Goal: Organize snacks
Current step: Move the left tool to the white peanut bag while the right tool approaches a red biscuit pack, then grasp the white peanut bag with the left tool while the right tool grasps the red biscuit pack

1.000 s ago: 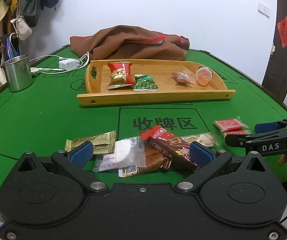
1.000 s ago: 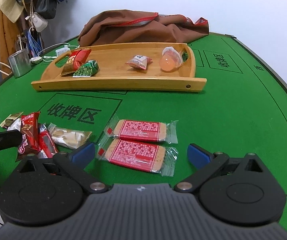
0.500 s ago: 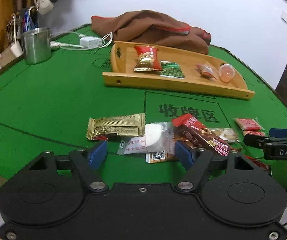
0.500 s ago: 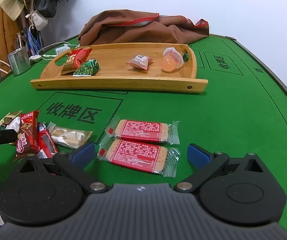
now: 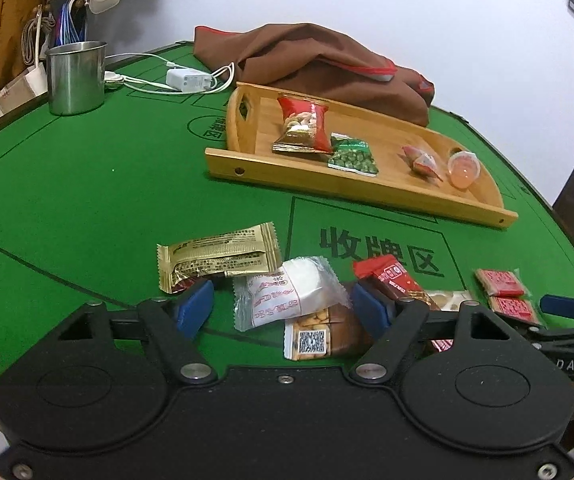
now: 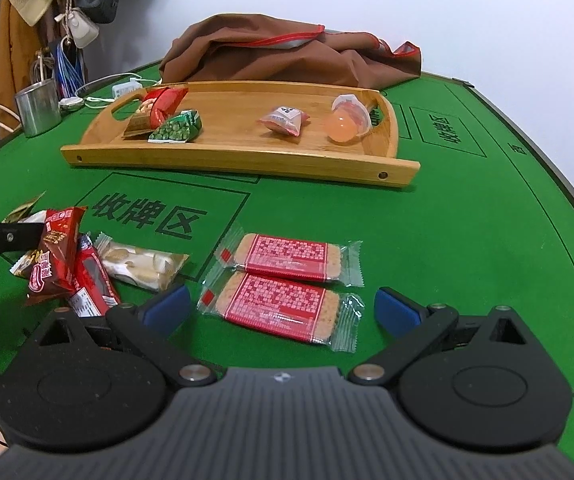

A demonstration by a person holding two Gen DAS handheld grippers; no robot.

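My left gripper (image 5: 283, 310) is open, its blue pads either side of a white-wrapped snack (image 5: 287, 298) that lies over a brown packet with a QR code (image 5: 319, 336). A gold packet (image 5: 219, 258) lies just left, a red bar (image 5: 391, 280) just right. My right gripper (image 6: 281, 308) is open over two red biscuit packs (image 6: 275, 304), the nearer one between its pads. A wooden tray (image 5: 367, 196) beyond holds a red nut bag (image 5: 303, 126), a green pea pack (image 5: 353, 156), a small pink candy (image 5: 423, 160) and a jelly cup (image 5: 465, 166).
A steel cup (image 5: 75, 78), a white charger with cable (image 5: 191, 80) and a brown cloth bag (image 5: 319, 64) sit at the back of the green table. Red and cream snack packets (image 6: 87, 264) lie left of the right gripper. Bags hang on the left wall.
My left gripper has shifted left and narrowed its jaws around the white-wrapped snack. The right gripper has barely moved.
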